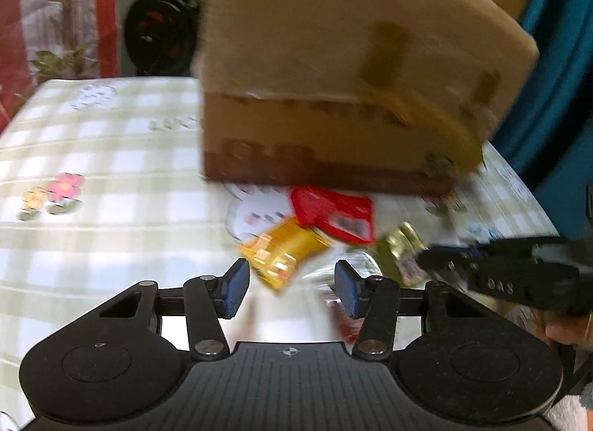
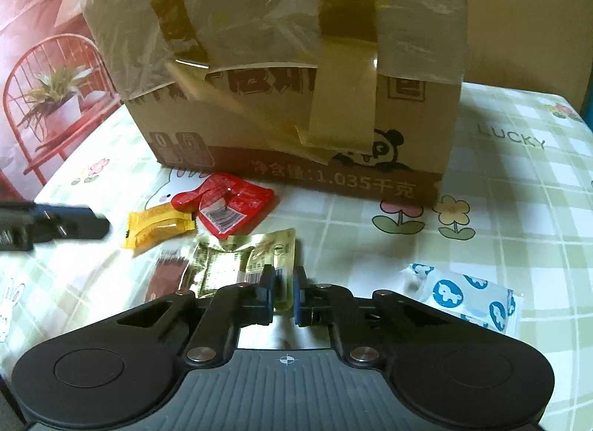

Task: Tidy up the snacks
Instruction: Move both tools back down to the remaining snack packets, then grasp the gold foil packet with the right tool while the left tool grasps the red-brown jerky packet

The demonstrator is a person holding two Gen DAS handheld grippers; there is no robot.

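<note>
Pale-gold crinkled foil snack packet (image 2: 252, 264): near edge pinched in my right tool (image 2: 284, 292); left tool (image 1: 291, 284) half-wide, empty. Risk: thin corner hold, slips on lifting.

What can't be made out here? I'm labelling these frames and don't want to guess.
- Cardboard box top and contents: cut off by the upper edge, both views.
- Green-gold packet near edge: right wrist view, hidden by the right gripper.
- Packet print: left wrist view, motion-blurred.
- Brown packet: partly hidden by the gripper body.

Matt cardboard box (image 2: 289, 105) with glossy tape strips (image 2: 341, 71); shiny foil snack packets (image 2: 229, 205) on smooth tablecloth (image 2: 519, 208).
</note>
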